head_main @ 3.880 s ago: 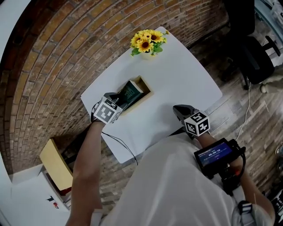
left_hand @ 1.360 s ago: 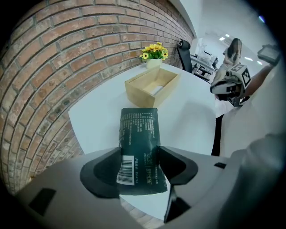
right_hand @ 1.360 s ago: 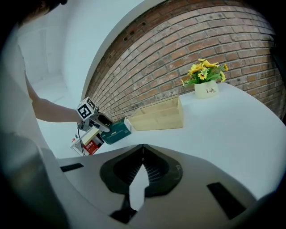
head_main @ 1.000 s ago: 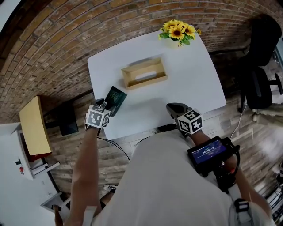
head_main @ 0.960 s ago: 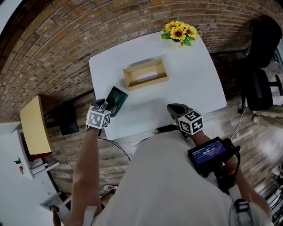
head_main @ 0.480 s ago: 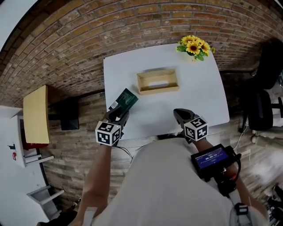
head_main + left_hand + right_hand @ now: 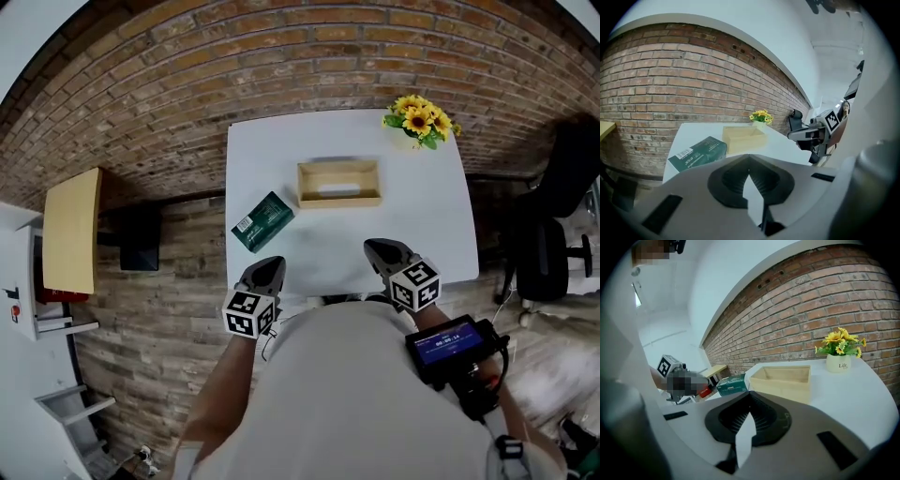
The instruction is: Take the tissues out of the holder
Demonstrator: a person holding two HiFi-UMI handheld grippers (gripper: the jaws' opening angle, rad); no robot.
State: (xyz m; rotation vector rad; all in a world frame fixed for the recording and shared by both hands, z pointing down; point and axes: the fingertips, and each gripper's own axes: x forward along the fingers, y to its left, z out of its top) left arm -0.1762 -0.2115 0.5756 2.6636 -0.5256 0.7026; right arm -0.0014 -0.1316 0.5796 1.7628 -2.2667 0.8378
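Green-wrapped tissue pack (image 7: 262,221) lies flat on the white table (image 7: 412,225), outside the wooden holder (image 7: 339,200) and to its left, near the table's left edge; the holder looks empty, so I judge the taking-out done, with nothing left but to keep both claws clear; the pack's long axis runs slantwise, barcode end toward the near left edge, other end toward the holder; my left gripper (image 7: 265,273) hangs at the near edge, jaws pressed together on nothing; my right gripper (image 7: 380,250) likewise, closed and empty; sunflowers (image 7: 419,120) stand at the far right corner.

pack (image 7: 262,221) left, holder (image 7: 339,200) ctr, front prob. free
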